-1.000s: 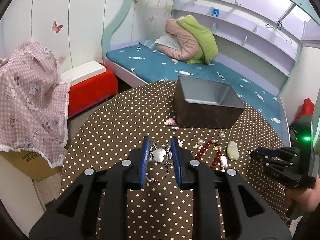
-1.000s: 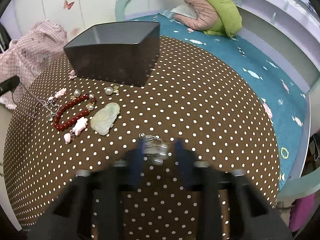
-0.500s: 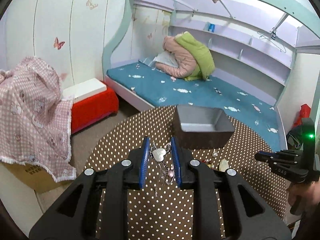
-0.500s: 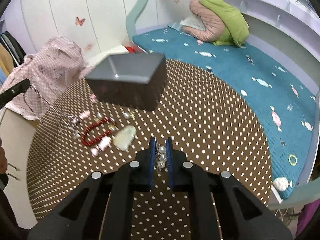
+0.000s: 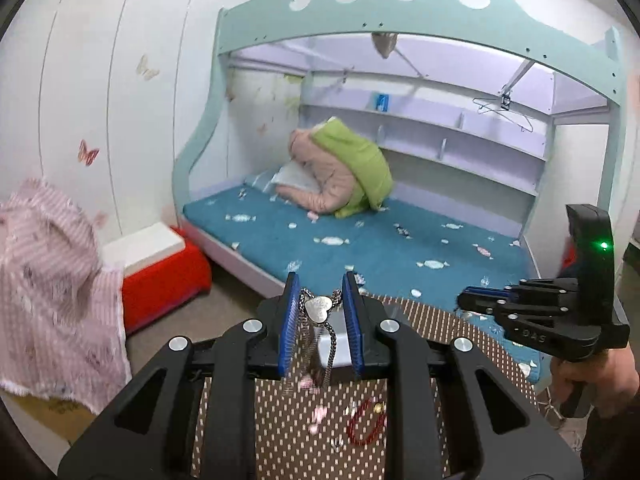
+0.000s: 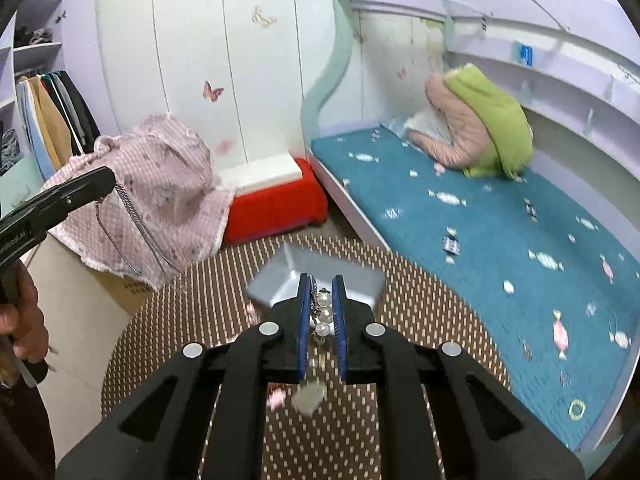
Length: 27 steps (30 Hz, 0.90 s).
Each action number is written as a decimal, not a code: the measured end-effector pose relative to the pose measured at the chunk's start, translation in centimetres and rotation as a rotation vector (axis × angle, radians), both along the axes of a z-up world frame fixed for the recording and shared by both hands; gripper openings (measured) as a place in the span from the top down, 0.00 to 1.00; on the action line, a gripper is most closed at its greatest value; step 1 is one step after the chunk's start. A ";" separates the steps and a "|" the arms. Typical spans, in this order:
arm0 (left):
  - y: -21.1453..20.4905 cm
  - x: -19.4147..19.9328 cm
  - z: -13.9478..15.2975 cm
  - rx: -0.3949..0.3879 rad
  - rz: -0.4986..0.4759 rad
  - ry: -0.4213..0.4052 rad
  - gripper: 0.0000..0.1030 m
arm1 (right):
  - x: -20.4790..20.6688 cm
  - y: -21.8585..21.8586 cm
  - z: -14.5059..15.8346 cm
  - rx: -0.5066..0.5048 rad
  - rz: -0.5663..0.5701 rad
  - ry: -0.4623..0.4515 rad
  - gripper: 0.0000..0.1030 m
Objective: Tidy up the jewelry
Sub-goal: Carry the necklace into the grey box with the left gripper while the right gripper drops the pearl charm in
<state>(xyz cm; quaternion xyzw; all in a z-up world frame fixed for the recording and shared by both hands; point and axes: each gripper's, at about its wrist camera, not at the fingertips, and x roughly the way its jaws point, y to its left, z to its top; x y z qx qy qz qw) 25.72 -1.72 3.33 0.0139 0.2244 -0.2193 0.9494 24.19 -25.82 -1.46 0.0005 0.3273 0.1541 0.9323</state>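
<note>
My left gripper (image 5: 319, 293) is shut on a silver heart-pendant necklace (image 5: 318, 307), whose chain hangs down between the blue pads. My right gripper (image 6: 321, 293) is shut on a pearl piece (image 6: 323, 312) with three white beads in a row. Both are lifted high above the brown dotted table (image 6: 408, 280). The grey box (image 6: 320, 276) stands open below my right gripper. In the left wrist view the box is mostly hidden behind the fingers. A red bead bracelet (image 5: 362, 424) lies blurred on the table. The necklace chain (image 6: 136, 232) also dangles from the left gripper (image 6: 102, 182) in the right wrist view.
A pale jade pendant (image 6: 308, 394) and small pink pieces (image 6: 276, 399) lie on the table under my right gripper. Behind the table are a teal bed (image 5: 360, 240), a red stool (image 5: 164, 276) and a pink checked cloth (image 6: 160, 184) over a cardboard box.
Both grippers have risen well above the table with their jewelry and tilted up, so the room now fills the views. The necklace chain has come off the table and hangs free.
</note>
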 end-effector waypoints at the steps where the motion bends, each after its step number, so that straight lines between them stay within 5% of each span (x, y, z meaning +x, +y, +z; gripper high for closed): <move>1: -0.4 0.5 0.5 -0.008 -0.014 -0.001 0.79 | 0.7 0.1 0.3 0.000 0.005 -0.003 0.91; 10: -4.9 5.6 1.3 -0.006 -0.087 0.041 0.79 | 5.7 0.4 -1.2 -0.010 0.024 0.076 0.91; 21: -7.2 11.5 -5.3 0.025 -0.080 0.239 0.76 | 9.7 0.0 -6.8 0.034 0.004 0.260 0.88; 23: -7.0 12.1 -6.2 0.030 -0.064 0.265 0.62 | 9.7 -0.4 -7.1 0.051 -0.005 0.268 0.77; 26: -6.6 11.9 -6.2 0.035 -0.040 0.243 0.21 | 9.3 -0.8 -6.8 0.048 -0.026 0.247 0.50; 27: -6.5 11.7 -6.1 0.036 -0.042 0.236 0.20 | 9.1 -0.9 -6.6 0.056 -0.034 0.238 0.40</move>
